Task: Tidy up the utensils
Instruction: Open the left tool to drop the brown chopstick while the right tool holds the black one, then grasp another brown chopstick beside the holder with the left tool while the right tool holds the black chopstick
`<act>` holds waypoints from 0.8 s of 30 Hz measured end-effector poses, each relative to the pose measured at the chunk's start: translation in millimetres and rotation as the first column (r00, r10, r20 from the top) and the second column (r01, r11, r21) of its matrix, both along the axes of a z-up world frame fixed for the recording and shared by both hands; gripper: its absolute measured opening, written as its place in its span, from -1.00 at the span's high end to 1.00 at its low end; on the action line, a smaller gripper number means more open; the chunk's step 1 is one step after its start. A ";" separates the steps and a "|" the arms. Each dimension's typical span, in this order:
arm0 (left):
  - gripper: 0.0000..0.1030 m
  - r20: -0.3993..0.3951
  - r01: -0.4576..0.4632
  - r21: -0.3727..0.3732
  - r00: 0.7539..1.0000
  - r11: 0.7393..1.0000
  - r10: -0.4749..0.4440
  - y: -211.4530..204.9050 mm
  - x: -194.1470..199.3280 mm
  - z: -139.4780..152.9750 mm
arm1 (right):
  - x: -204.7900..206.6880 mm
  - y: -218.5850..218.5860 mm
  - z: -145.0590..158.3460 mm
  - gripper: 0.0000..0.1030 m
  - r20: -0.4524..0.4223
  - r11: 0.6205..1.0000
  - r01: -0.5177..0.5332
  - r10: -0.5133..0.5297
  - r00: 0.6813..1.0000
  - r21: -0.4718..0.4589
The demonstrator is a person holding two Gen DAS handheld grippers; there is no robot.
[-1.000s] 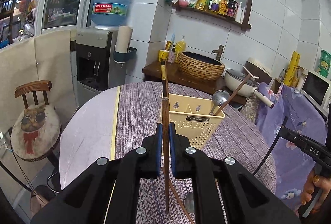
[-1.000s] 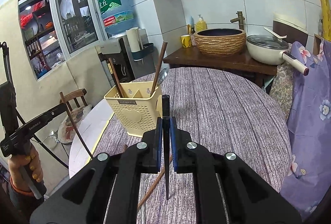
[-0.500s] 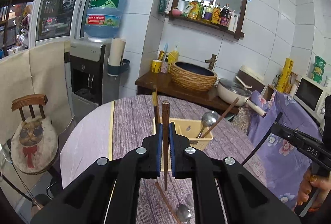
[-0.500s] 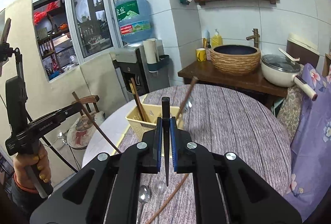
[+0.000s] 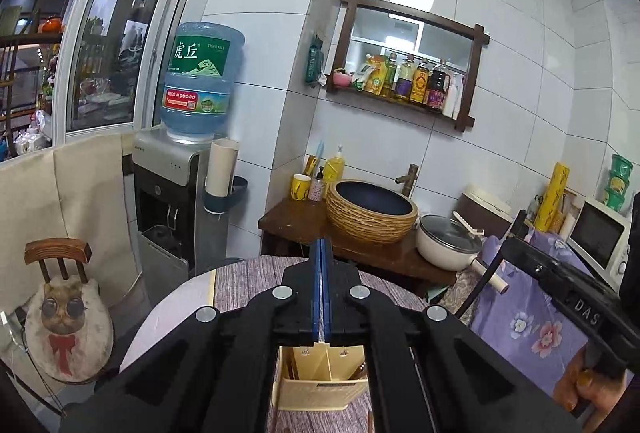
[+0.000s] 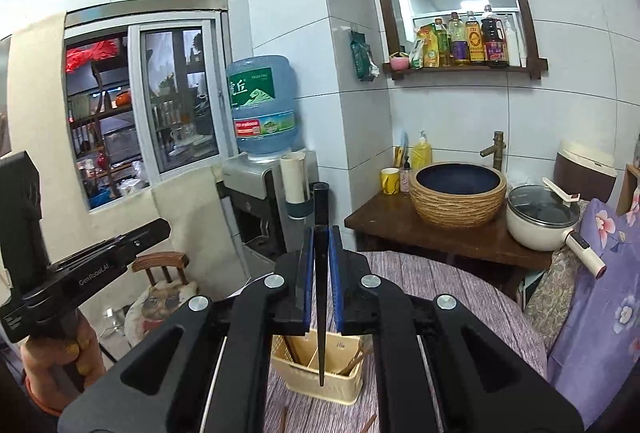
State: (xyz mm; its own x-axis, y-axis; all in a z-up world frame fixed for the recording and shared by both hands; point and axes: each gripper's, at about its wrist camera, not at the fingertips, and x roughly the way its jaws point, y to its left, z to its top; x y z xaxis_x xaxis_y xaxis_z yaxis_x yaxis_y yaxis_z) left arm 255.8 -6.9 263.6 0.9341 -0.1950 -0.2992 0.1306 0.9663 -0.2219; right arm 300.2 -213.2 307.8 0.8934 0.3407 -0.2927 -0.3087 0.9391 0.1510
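Utensil caddy (image 6: 320, 373) on the table (image 6: 460, 297), chopstick (image 6: 321, 273) above it, sink counter (image 6: 440, 233) behind

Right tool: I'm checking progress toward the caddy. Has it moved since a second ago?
Yes. The right tool has risen and closed in above the utensil caddy, which dropped from mid-frame to below its fingers.

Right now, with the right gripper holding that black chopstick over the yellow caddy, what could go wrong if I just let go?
The black chopstick hangs with its tip near a divider of the yellow caddy; it could strike that wall and tip out. It might also land among the brown chopsticks already leaning inside, in the wrong slot. The left gripper, shut and empty, hovers over the same caddy, so the two tools could collide.
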 end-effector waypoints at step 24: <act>0.31 -0.585 -0.105 0.152 0.792 0.983 0.175 65.7 97.8 -268.7 | -29.4 2.3 -44.3 0.84 -0.020 0.996 -0.082 0.082 0.996 0.021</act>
State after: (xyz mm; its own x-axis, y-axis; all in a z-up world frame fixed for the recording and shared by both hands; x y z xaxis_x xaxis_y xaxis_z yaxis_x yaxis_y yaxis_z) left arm 353.6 58.8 -5.1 0.5803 -0.0105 -0.8144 -0.1317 0.9855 -0.1066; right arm 270.8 -210.8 263.4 0.8561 0.4186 -0.3030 -0.3812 0.9075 0.1765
